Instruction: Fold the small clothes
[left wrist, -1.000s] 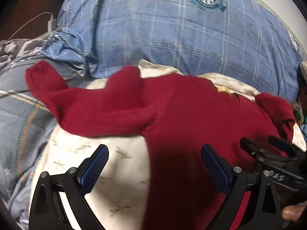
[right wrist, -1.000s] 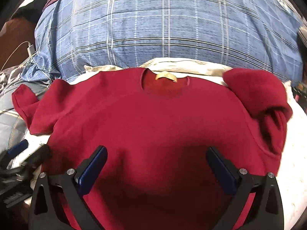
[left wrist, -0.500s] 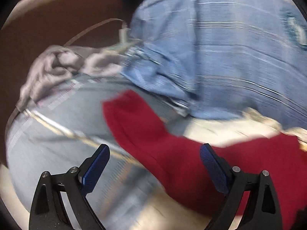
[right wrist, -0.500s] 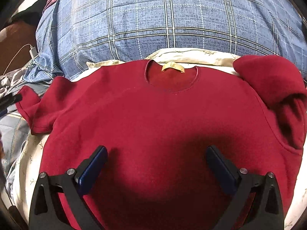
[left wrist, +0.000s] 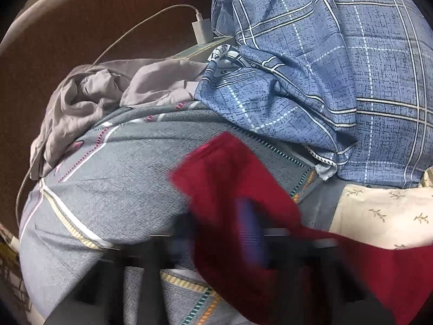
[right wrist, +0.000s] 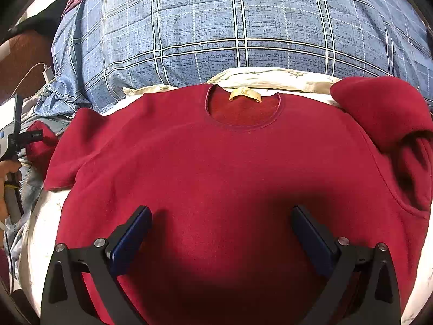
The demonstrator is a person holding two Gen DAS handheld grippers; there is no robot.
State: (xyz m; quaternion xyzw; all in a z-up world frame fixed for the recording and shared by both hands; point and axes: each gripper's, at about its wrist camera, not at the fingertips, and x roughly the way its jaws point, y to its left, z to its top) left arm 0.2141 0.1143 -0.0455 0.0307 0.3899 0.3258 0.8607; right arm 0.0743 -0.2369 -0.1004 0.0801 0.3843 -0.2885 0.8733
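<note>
The red sweater (right wrist: 230, 168) lies flat on the bed, its body under and between the right tongs (right wrist: 220, 233), whose jaws stand apart. The left tongs (left wrist: 243, 233) are a blur at the sleeve (left wrist: 230, 178); whether they grip it, I cannot tell

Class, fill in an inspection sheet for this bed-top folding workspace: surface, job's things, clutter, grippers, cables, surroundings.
Surface: cream leaf-print sheet over a grey patterned cover.
Job's things: red sweater lying flat, front up, collar away from the camera; its right sleeve bunched.
Clutter: crumpled grey cloth.
Grippers: right gripper open over the sweater; left gripper blurred at the other sleeve.
Cables: white charger and cable.
Surroundings: blue plaid pillow.
</note>
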